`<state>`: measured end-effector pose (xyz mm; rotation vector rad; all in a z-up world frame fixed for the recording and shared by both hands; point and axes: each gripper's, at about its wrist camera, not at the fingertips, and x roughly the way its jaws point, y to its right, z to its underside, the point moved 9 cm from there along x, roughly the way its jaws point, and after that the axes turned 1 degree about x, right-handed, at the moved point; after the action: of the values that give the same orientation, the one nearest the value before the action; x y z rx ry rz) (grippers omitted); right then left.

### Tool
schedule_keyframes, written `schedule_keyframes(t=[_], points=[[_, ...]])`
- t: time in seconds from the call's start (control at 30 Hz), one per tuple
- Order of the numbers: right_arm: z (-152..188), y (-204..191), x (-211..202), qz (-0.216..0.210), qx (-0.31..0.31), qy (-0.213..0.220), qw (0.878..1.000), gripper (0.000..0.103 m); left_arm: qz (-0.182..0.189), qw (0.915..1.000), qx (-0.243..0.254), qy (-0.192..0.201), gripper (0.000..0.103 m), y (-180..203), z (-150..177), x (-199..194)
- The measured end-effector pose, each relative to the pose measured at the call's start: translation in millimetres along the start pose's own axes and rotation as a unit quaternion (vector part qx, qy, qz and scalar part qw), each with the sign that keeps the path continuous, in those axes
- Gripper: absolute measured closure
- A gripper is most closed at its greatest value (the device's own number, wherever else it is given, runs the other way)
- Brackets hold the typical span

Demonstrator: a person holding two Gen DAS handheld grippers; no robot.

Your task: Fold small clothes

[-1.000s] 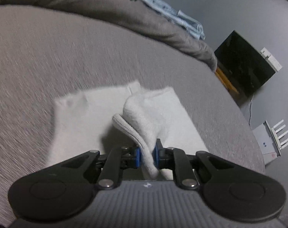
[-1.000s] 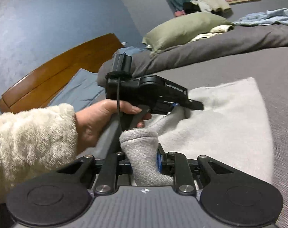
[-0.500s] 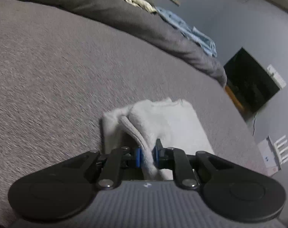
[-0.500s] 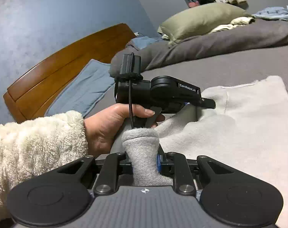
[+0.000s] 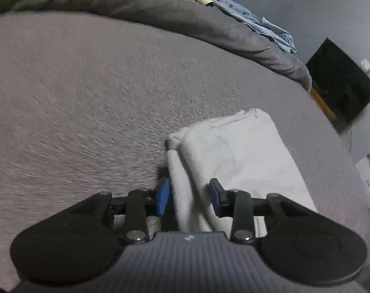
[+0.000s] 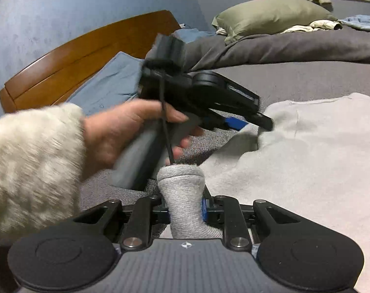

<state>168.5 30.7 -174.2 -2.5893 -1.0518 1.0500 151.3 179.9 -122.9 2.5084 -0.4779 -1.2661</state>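
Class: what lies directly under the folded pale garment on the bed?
The garment rests on the grey bed cover, which shows all around it. Whatever sits between its folded layers is covered and cannot be seen.

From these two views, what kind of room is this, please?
Most likely a bedroom: the work surface is a bed with a grey cover, a wooden headboard stands behind it, and a green pillow lies on the rumpled duvet.

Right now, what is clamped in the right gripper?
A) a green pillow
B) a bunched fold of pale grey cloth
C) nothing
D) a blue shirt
B: in the right wrist view, a bunched fold of the pale grey cloth stands pinched between the pads of the right gripper.
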Motion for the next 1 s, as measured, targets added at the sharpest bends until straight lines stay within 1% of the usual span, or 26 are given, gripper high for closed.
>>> schedule_keyframes(t=[0.07, 0.13, 0.2, 0.27, 0.3, 0.37, 0.43, 0.47, 0.5, 0.53, 0.57, 0.6, 0.67, 0.73, 0.8, 0.87, 0.9, 0.93, 1.0], points=[[2.0, -5.3, 0.5, 0.005, -0.016, -0.001, 1.0, 0.079, -0.011, 0.9997, 0.018, -0.009, 0.07, 2.6, 5.4, -18.8], [7.0, -10.2, 0.4, 0.002, -0.02, -0.008, 1.0, 0.075, -0.016, 0.9996, 0.02, -0.013, 0.07, 6.4, 6.1, -36.6], [11.8, -18.0, -1.2, -0.02, -0.012, -0.017, 1.0, 0.058, -0.011, 0.9999, 0.008, -0.004, 0.07, 15.0, 7.4, -56.4], [18.8, -27.6, -2.7, -0.054, -0.009, -0.034, 0.998, 0.048, 0.005, 0.9999, -0.008, 0.005, 0.07, 24.7, 7.6, -74.4], [21.6, -31.1, -3.8, -0.06, -0.012, -0.043, 0.997, 0.048, 0.012, 0.9998, -0.011, 0.007, 0.068, 29.0, 9.7, -83.4], [22.1, -32.2, -12.9, -0.041, -0.028, -0.036, 0.998, 0.049, 0.007, 0.9999, -0.003, 0.01, 0.066, 36.7, 15.3, -101.7], [17.4, -25.8, -28.4, -0.022, -0.018, -0.028, 0.999, 0.045, 0.004, 0.9999, 0.013, 0.008, 0.066, 45.9, 20.4, -117.1], [14.1, -22.8, -37.8, -0.017, -0.012, -0.027, 0.999, 0.041, 0.0, 0.9998, 0.016, 0.01, 0.066, 47.7, 23.4, -126.2], [10.0, -20.8, -47.4, -0.01, -0.012, -0.027, 1.0, 0.035, -0.004, 0.9998, 0.015, 0.008, 0.066, 49.6, 26.1, -134.4], [4.2, -20.1, -57.7, -0.004, -0.018, -0.026, 0.999, 0.033, -0.006, 0.9998, 0.016, 0.007, 0.066, 52.6, 28.3, -141.7], [-2.5, -21.2, -69.1, -0.002, -0.029, -0.024, 0.999, 0.031, -0.009, 0.9998, 0.017, 0.008, 0.066, 54.1, 29.1, -147.4], [-7.4, -23.7, -81.0, -0.003, -0.045, -0.027, 0.999, 0.027, -0.011, 0.9997, 0.02, 0.008, 0.066, 55.9, 31.6, -155.2], [-9.3, -27.5, -100.2, -0.01, -0.078, -0.041, 0.996, 0.021, -0.008, 0.9995, 0.028, 0.007, 0.065, 59.7, 38.4, -167.5], [-2.0, -30.5, -117.8, -0.019, -0.104, -0.064, 0.992, 0.017, -0.016, 0.999, 0.039, 0.012, 0.061, 58.4, 44.7, -172.4], [5.6, -28.3, -134.8, -0.031, -0.099, -0.086, 0.991, 0.013, -0.043, 0.9978, 0.048, 0.018, 0.06, 52.6, 48.0, -168.8], [11.0, -24.8, -146.2, -0.045, -0.084, -0.107, 0.99, 0.011, -0.079, 0.9949, 0.062, 0.014, 0.06, 42.3, 53.1, -158.0], [12.5, -21.9, -150.5, -0.046, -0.081, -0.114, 0.989, 0.01, -0.082, 0.9942, 0.068, 0.011, 0.06, 39.8, 56.5, -152.2], [11.2, -18.3, -155.4, -0.039, -0.081, -0.114, 0.989, 0.01, -0.075, 0.9949, 0.067, 0.009, 0.06, 39.2, 59.1, -145.3], [6.1, -3.9, -159.6, -0.014, -0.082, -0.111, 0.99, 0.008, -0.051, 0.9966, 0.064, 0.011, 0.06, 46.0, 63.3, -131.4]])
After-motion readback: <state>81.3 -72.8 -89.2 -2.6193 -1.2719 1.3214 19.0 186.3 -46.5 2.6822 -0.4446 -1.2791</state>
